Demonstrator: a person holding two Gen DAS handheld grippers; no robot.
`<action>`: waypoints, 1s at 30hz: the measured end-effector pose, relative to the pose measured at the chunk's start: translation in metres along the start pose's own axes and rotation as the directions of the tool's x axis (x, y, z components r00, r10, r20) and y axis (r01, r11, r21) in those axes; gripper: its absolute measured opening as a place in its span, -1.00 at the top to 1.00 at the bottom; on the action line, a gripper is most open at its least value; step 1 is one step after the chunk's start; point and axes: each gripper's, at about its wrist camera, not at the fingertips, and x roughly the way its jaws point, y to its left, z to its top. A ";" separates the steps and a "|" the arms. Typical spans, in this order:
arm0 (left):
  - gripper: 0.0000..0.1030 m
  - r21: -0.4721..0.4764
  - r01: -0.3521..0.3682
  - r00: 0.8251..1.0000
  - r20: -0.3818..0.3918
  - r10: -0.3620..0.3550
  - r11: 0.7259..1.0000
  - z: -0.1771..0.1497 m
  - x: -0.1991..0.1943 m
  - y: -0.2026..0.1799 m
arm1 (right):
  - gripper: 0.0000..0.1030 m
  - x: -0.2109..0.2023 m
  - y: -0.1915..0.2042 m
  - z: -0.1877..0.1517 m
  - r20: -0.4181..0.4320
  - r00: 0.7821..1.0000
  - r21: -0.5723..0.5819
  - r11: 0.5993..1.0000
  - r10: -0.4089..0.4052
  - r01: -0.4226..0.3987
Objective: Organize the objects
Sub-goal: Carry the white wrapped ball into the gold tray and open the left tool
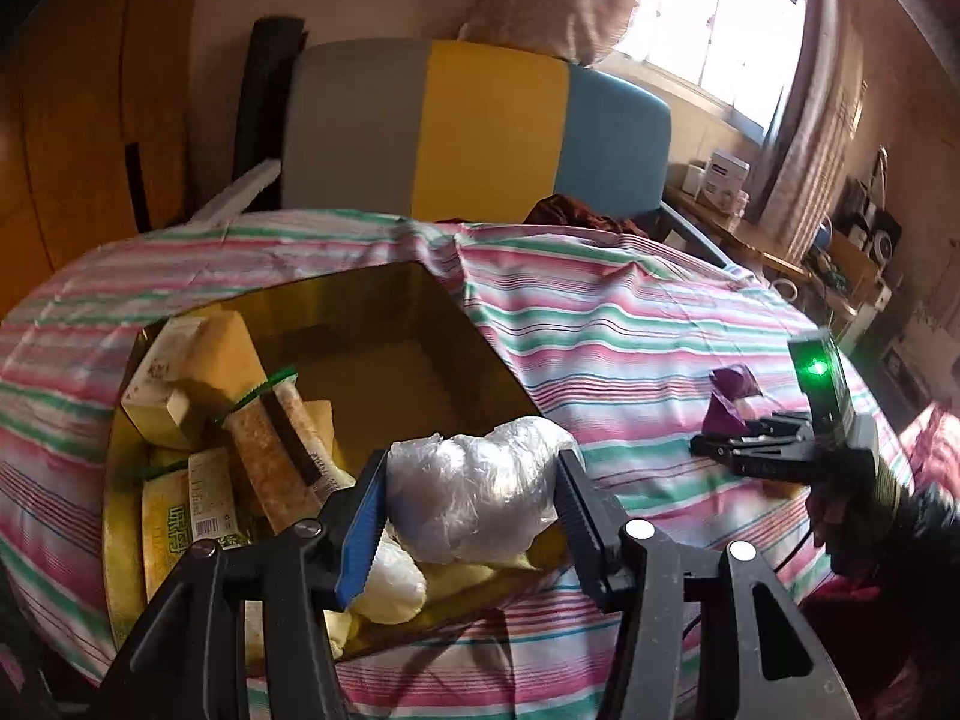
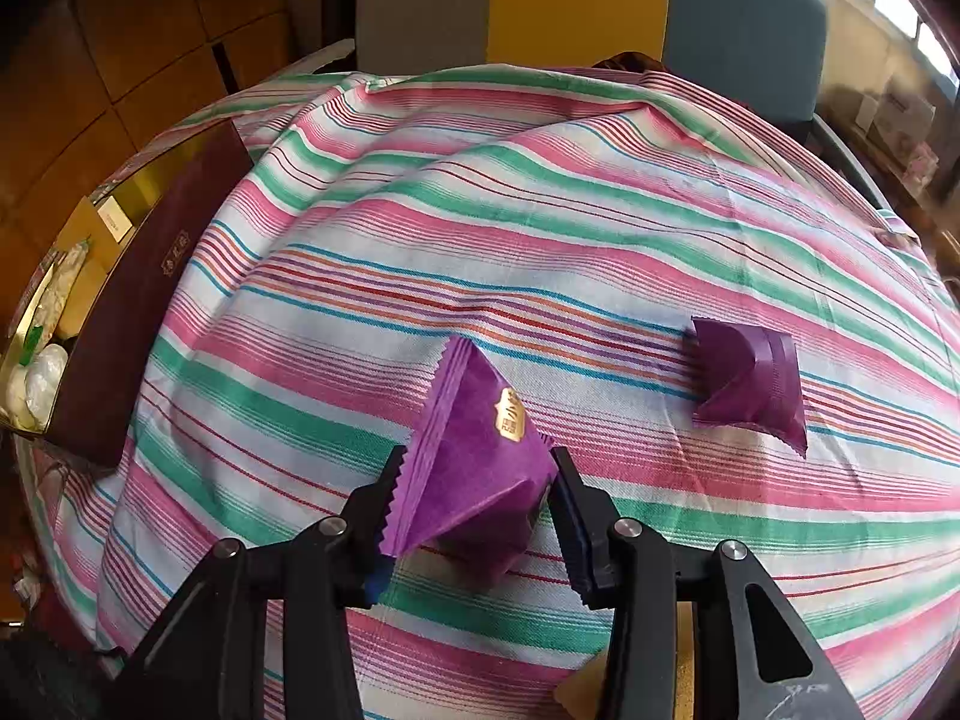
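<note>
The striped cotton cloth (image 2: 540, 210) is covering the surface, and the gold-lined box (image 1: 420, 300) is collecting packets. The left hand-held gripper (image 1: 474, 492) is pinching a crinkly clear plastic bundle (image 1: 480, 480) over that box (probably to drop it in). The right hand-held gripper (image 2: 474, 498) is closing on a glossy purple wrapper (image 2: 474, 468); another purple wrapper (image 2: 750, 384) is lying nearby.

Striped bedsheet (image 2: 540, 192) under open box (image 1: 456, 324), purple packet (image 2: 750, 384).

Black tongs (image 1: 471, 510), serrated blue-edged pads (silver screws), green-lit unit.
</note>
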 end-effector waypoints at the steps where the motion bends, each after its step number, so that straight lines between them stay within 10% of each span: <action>1: -0.05 -0.039 0.017 1.000 -0.006 -0.017 0.999 0.004 0.002 0.009 | 0.12 0.000 0.000 0.000 -0.001 1.000 0.001 1.000 0.000 0.000; 7: -0.05 -0.249 0.083 0.996 0.005 -0.084 0.965 0.036 0.012 0.062 | 0.12 0.001 0.002 0.000 -0.003 1.000 -0.006 1.000 -0.009 0.009; 22: -0.08 -0.214 -0.161 0.971 -0.208 0.116 0.964 0.086 0.128 0.107 | 0.12 0.001 0.003 0.001 -0.006 1.000 -0.013 1.000 -0.014 0.014; 30: -0.42 -0.176 -0.154 0.970 -0.213 0.115 0.972 0.086 0.129 0.104 | 0.11 0.001 0.004 0.001 -0.006 1.000 -0.011 1.000 -0.015 0.015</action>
